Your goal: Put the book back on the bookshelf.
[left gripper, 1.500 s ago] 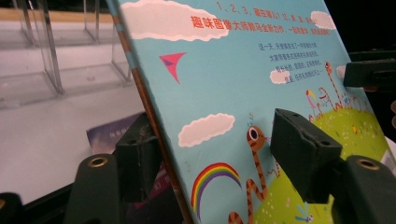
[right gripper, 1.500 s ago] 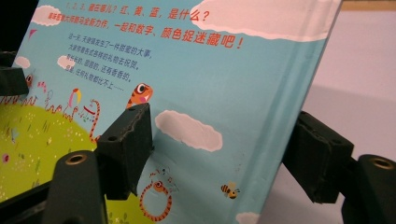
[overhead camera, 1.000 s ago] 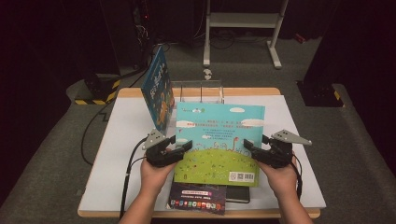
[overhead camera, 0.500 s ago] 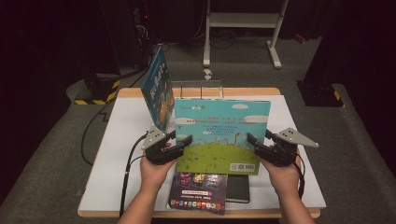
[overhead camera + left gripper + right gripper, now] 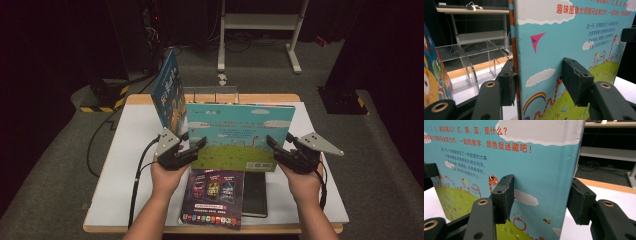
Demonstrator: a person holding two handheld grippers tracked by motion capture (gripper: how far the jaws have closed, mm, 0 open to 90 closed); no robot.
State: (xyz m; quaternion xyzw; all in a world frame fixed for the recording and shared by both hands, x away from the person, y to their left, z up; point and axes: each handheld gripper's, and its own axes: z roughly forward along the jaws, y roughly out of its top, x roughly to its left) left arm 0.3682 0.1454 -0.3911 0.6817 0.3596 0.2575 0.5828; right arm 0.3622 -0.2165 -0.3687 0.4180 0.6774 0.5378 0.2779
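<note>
Place: a lab or recording studio is suggested.
Evidence: a white worktop (image 5: 125, 150) is set on grey carpet (image 5: 60, 165), ringed by dark surroundings, hazard-taped equipment (image 5: 102, 95) and cables.

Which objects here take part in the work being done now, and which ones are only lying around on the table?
In the work:
- light blue picture book, held upright
- left gripper on its left edge
- right gripper on its right edge
- clear acrylic book rack behind it

Lying about:
- blue picture book standing in the rack
- purple book, flat
- black book, flat
</note>
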